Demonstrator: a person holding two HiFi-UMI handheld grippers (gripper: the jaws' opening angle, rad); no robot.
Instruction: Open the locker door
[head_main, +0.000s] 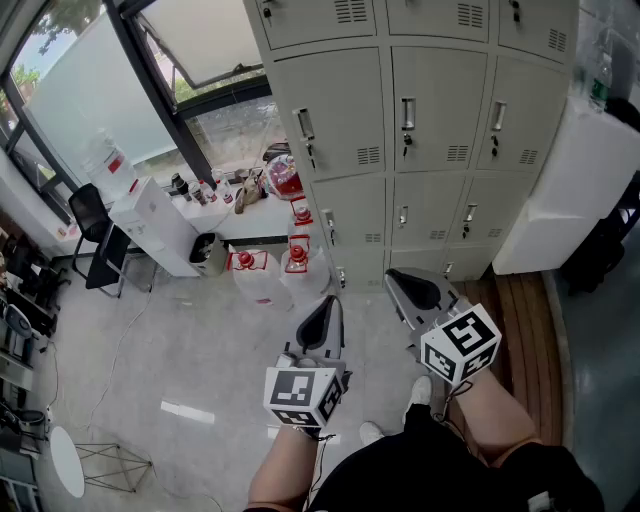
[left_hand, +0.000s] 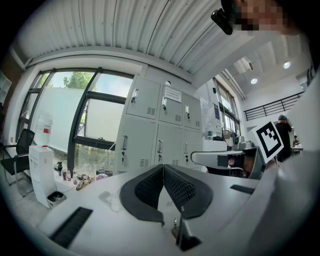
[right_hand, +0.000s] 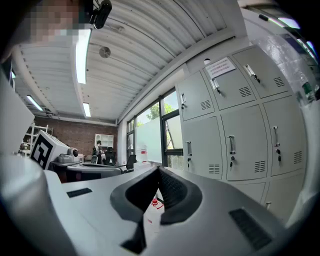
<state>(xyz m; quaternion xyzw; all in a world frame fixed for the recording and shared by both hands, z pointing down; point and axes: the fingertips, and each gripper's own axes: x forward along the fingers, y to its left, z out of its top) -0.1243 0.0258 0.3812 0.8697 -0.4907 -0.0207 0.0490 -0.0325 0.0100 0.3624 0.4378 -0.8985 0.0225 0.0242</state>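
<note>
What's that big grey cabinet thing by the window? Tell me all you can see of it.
A bank of lockers, pale grey, seemingly painted metal, standing upright beside the window. Doors sit in three columns, each with a vertical handle, a lock below it and vent slots. Every door in view is shut. Water jugs stand at its foot.

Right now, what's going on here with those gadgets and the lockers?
A person faces a bank of grey lockers, holding a gripper in each hand. The left gripper and the right gripper are both shut and empty, pointing level, short of the lockers. Every locker door in view is closed.
</note>
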